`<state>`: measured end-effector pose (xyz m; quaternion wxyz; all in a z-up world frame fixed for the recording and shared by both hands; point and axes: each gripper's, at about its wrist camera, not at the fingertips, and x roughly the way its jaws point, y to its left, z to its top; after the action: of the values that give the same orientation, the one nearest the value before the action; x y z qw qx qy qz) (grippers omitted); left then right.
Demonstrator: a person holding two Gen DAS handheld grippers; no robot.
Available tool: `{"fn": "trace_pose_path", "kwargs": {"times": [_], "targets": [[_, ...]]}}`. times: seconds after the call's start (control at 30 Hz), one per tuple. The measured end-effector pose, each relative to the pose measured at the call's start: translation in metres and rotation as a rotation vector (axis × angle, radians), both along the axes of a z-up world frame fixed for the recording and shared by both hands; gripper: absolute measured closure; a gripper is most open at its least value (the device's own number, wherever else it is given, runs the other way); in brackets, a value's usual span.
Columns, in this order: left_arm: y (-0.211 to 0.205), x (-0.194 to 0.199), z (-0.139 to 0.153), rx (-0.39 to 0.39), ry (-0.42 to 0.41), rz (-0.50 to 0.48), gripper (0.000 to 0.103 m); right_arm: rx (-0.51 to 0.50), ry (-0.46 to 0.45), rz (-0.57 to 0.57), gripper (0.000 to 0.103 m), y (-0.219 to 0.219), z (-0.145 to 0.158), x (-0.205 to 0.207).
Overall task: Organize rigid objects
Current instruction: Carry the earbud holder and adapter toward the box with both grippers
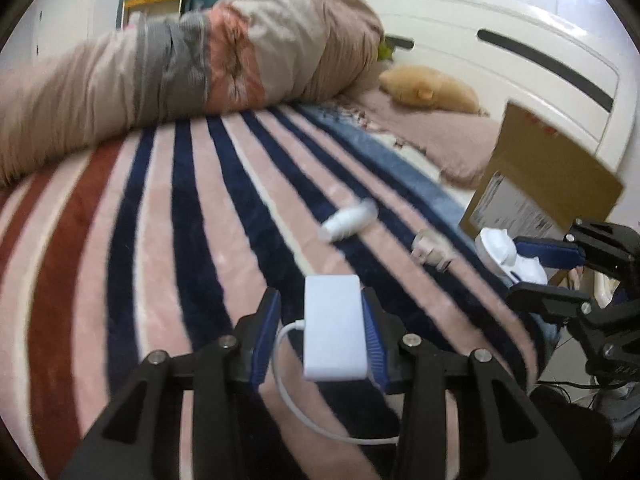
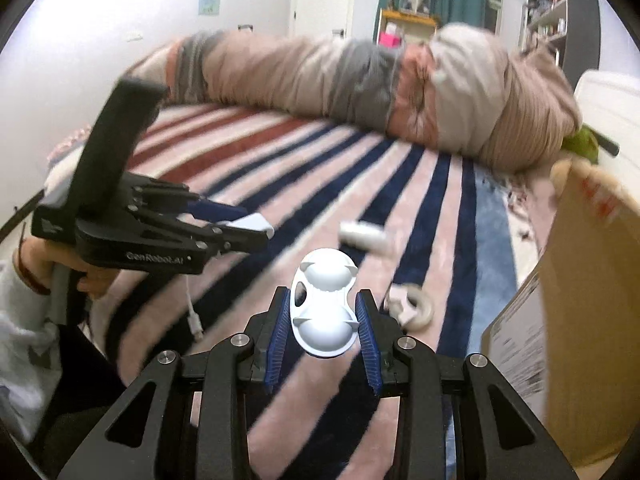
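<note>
My left gripper (image 1: 320, 320) is shut on a white power bank (image 1: 335, 326) with a white cable (image 1: 292, 392) hanging from it, held above the striped bed. My right gripper (image 2: 324, 316) is shut on a white double-cup plastic piece (image 2: 325, 304); it also shows in the left wrist view (image 1: 506, 254) at the right. On the blanket lie a white cylindrical object (image 1: 348, 222) (image 2: 366, 236) and a clear tape roll (image 1: 430, 250) (image 2: 414, 308). The left gripper (image 2: 244, 224) with the power bank shows at the left of the right wrist view.
A striped pink, navy and red blanket (image 1: 180, 220) covers the bed. A rolled duvet (image 1: 180, 64) lies along the far side. An open cardboard box (image 1: 544, 184) (image 2: 580, 320) stands at the right edge. A plush toy (image 1: 428, 90) lies by the white headboard (image 1: 520, 52).
</note>
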<state>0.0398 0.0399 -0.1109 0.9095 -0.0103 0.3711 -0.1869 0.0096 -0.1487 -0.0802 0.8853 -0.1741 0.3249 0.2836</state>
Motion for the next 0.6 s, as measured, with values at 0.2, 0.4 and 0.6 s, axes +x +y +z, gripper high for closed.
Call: {"fn": "trace_pose_path", "kwargs": {"times": [0.2, 0.4, 0.6], "targets": [[-0.007, -0.022, 0.051, 0.028, -0.102, 0.007, 0.066, 0.004, -0.176, -0.016, 0.074, -0.014, 0.059, -0.024], [-0.038, -0.028, 0.104, 0.051, -0.174, -0.049, 0.066, 0.029, -0.276, -0.162, 0.074, -0.068, 0.106, -0.026], [-0.092, -0.027, 0.14, 0.037, -0.188, -0.147, 0.066, 0.008, -0.199, -0.311, 0.074, -0.139, 0.107, -0.01]]}}
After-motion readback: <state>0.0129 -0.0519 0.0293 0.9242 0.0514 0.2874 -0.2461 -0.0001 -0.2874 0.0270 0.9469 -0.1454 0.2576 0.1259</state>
